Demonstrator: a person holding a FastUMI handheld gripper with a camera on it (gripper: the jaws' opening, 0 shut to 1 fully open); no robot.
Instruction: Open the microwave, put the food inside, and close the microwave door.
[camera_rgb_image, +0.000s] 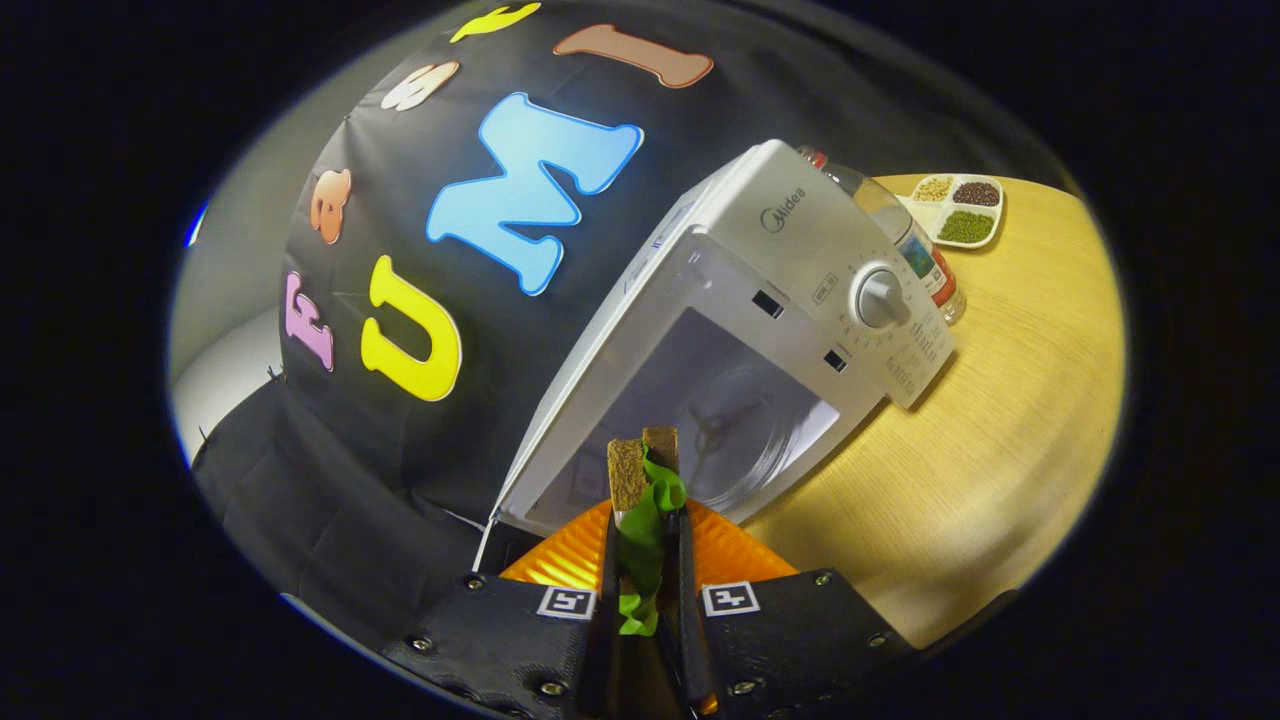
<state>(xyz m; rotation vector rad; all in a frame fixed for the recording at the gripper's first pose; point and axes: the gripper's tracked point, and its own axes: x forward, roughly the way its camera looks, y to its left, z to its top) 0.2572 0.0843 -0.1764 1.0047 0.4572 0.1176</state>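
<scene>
A white microwave (790, 260) stands on the wooden table with its door swung open, so its cavity and glass turntable (740, 430) show. My gripper (648, 520) is shut on a sandwich (640, 480) of brown bread with green lettuce, held on edge between both fingers. The sandwich sits just in front of the cavity's opening, outside it. An orange ribbed plate (730, 555) lies right under the fingers.
Behind the microwave stands a clear bottle (915, 245) with a label. A white divided dish (960, 210) of beans and grains sits at the table's far edge. Bare wooden table (1000, 430) stretches to the right of the microwave.
</scene>
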